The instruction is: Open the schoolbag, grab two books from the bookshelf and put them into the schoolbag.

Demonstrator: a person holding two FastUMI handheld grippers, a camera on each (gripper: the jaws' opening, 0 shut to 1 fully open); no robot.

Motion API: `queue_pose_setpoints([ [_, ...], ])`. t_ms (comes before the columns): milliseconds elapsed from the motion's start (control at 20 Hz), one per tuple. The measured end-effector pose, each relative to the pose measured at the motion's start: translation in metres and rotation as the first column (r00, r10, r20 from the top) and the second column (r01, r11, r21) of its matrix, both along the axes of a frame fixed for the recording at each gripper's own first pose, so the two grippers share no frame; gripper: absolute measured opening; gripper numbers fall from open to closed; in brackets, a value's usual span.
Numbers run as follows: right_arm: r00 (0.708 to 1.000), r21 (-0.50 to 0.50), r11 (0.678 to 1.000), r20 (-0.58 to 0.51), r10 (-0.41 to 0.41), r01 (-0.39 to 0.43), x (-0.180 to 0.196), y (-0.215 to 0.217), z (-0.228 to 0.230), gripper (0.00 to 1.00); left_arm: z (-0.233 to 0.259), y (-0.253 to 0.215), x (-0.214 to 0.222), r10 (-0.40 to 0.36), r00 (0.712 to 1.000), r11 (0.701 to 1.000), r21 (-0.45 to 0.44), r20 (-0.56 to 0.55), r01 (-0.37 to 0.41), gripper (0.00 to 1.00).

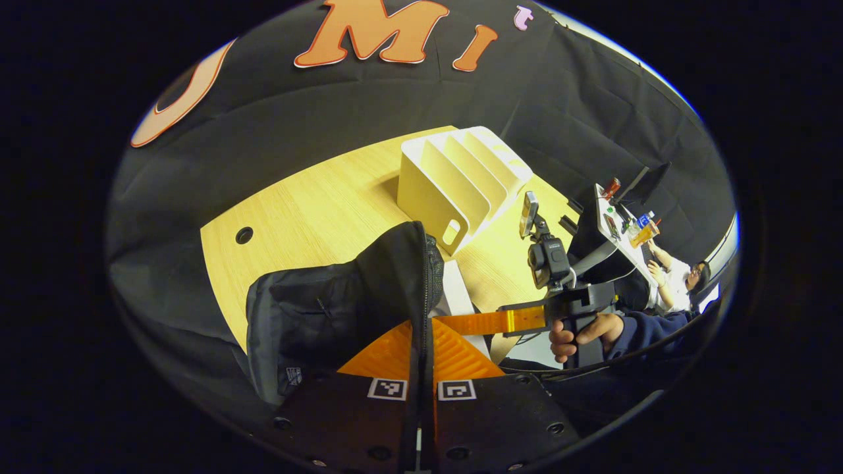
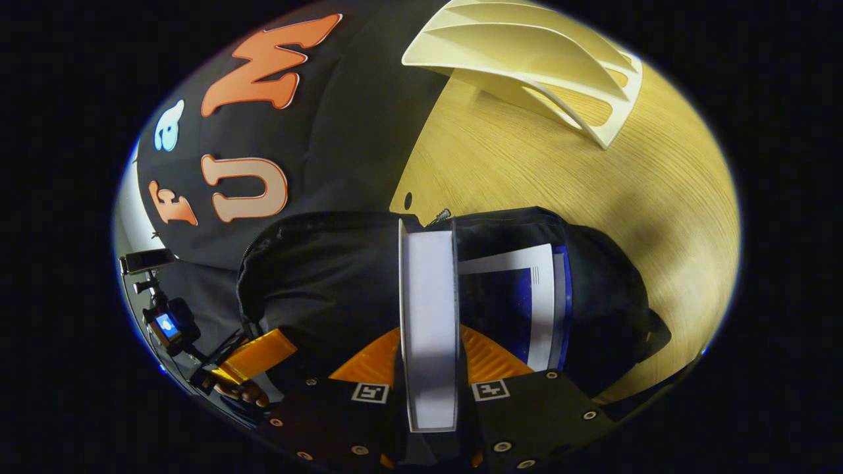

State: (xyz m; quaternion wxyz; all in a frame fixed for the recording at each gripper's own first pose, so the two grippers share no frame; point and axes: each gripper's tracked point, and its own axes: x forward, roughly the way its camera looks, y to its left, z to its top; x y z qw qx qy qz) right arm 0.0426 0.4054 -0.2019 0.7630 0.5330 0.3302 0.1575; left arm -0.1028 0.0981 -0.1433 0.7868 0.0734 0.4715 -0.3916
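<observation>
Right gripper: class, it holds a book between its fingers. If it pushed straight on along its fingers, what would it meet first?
Probably the open schoolbag. The right gripper holds a white book edge-on, pointing into the opening, beside a blue book already inside. Depth is unclear.

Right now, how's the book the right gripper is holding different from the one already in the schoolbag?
The held book stands edge-on between the right gripper fingers, showing its white page edges; the other book already sits inside the schoolbag, showing a dark blue and white cover. The held book is only partway over the opening, the other lies deeper. Both are at the bag's open mouth.
</observation>
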Motion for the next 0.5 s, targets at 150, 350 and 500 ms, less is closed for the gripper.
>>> queue_pose_setpoints([
  [150, 1.000, 0.002, 1.000, -0.011, 0.012, -0.012, 0.005, 0.009, -0.008, 0.31, 0.001, -0.003, -0.002, -0.004, 1.000, 1.000, -0.009, 0.000, 0.004, 0.03],
  [350, 0.998, -0.066, 0.998, -0.053, 0.018, -0.021, 0.007, 0.010, -0.018, 0.39, -0.002, -0.004, -0.002, -0.001, 1.000, 1.000, -0.017, 0.002, 0.001, 0.03],
  [500, 0.998, -0.174, 0.984, -0.057, 0.035, -0.044, 0.002, -0.001, -0.021, 0.49, -0.009, -0.001, -0.003, 0.029, 1.000, 1.000, -0.009, 0.008, -0.029, 0.03],
])
